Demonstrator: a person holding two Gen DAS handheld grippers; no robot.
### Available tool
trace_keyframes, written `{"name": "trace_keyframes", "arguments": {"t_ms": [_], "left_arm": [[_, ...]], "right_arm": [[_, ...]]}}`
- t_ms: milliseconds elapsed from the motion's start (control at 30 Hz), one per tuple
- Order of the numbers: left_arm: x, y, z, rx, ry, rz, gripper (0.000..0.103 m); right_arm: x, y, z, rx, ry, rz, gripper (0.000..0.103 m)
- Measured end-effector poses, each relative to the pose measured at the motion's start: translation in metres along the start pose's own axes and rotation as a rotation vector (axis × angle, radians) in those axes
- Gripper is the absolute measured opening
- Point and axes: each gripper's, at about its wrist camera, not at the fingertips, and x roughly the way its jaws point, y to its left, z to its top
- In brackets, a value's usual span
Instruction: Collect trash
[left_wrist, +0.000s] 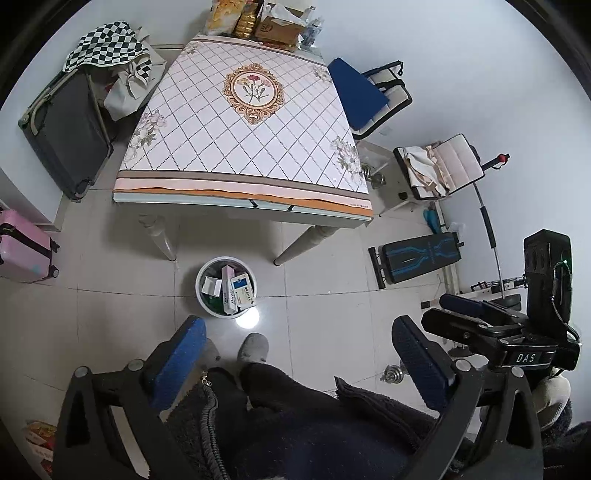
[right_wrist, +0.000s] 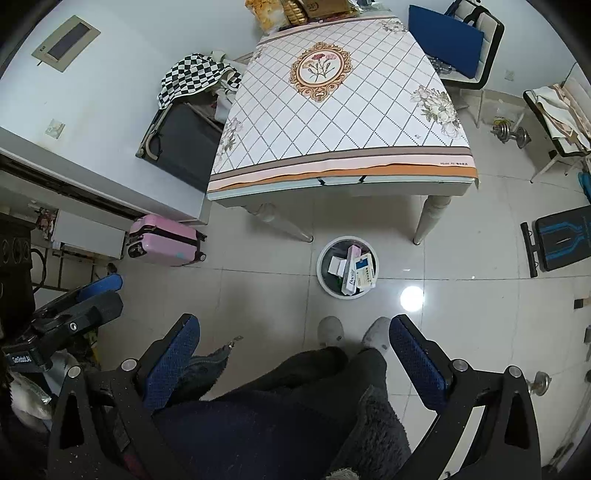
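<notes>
A round white trash bin stands on the tiled floor in front of the table; it also shows in the right wrist view. Several cardboard boxes fill it, among them a blue and white one. My left gripper is open and empty, held high above the floor, nearer me than the bin. My right gripper is open and empty at about the same height. Each gripper also shows from the side in the other's view, the right and the left.
A table with a diamond-pattern cloth carries snack packs and a carton at its far end. Around it are a dark suitcase, a pink suitcase, chairs, a bench and dumbbells. The person's legs and slippers are below.
</notes>
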Motion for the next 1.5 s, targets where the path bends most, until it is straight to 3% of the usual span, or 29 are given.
{"name": "trace_keyframes", "arguments": {"t_ms": [1500], "left_arm": [[0.005,-0.014,0.002,0.042,0.013,0.002,0.103]], "right_arm": [[-0.002,0.002,0.005,0.001,0.038,0.034,0.103]]}}
